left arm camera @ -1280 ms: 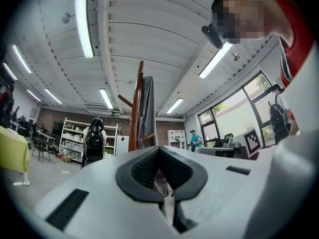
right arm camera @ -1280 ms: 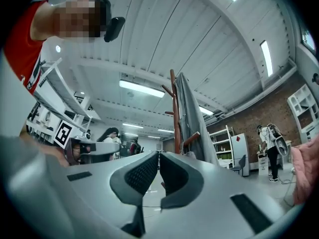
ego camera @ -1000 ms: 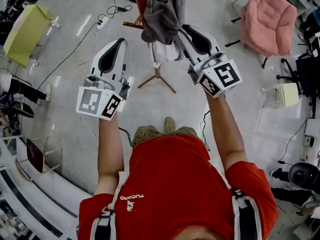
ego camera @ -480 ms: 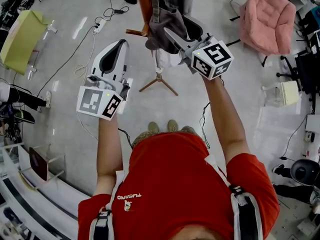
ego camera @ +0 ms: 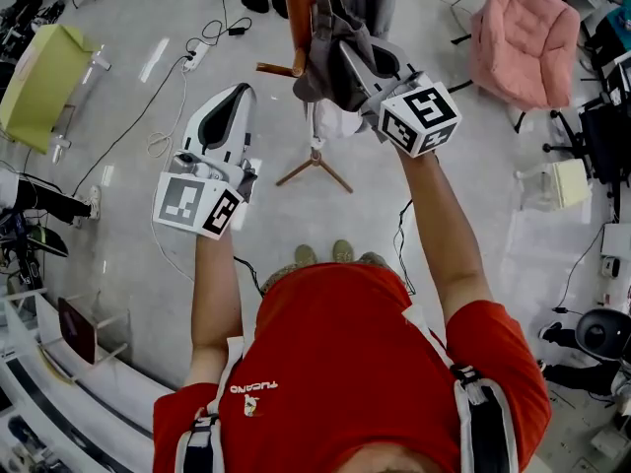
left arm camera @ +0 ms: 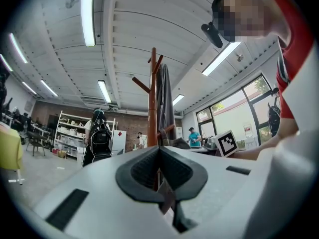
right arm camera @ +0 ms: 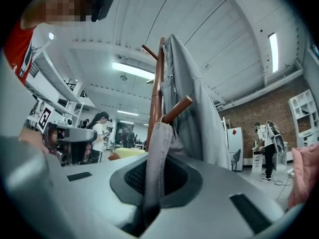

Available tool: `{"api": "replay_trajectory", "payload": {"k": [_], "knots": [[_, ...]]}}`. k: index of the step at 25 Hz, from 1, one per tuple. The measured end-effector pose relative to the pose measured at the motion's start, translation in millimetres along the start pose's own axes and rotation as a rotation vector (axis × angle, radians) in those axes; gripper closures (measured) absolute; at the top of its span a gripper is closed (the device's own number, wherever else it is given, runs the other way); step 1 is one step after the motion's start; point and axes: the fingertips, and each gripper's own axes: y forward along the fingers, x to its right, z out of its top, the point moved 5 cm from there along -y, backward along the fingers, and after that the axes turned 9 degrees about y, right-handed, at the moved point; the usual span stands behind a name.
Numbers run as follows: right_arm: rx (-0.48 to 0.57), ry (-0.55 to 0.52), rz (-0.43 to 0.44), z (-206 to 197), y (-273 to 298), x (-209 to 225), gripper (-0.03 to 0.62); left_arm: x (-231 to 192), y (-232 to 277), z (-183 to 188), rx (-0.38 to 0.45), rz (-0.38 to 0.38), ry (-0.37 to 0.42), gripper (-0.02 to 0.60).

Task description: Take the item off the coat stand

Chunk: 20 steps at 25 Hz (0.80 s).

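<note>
**Soft grey cloth on the peg: lift it, don't drag it**

The wooden coat stand [ego camera: 296,8] stands on the floor [ego camera: 118,264] straight ahead of you. The grey garment [ego camera: 317,67] hangs on it, draped down the side nearer your right arm. It looks like light, limp fabric. It should weigh little but will sag, swing and catch on the pegs, so it will probably only come free if you carry it up and over the peg end.

A fold of it [right arm camera: 155,158] loops over an upturned peg [right arm camera: 177,108], and that stitched fold looks the soundest place to hold.

Your right gripper [ego camera: 345,59] is raised high on an outstretched arm, nose in the cloth, jaws closed narrow on that fold.

Your left gripper [ego camera: 237,92] is held lower and left of the stand, well apart from the garment, jaws together on nothing.
</note>
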Motion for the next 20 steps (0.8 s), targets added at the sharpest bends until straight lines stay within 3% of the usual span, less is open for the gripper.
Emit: {"api": "replay_trajectory", "payload": {"k": [8,20], "knots": [[0.083,-0.024,-0.077,31,-31,2,0.563,3,-2,3,0.016,-0.038,-0.004,0.572],[0.137,-0.07,-0.099,61,-79,-9,0.563,28,13,9,0.05,-0.107,-0.021,0.572]]}}
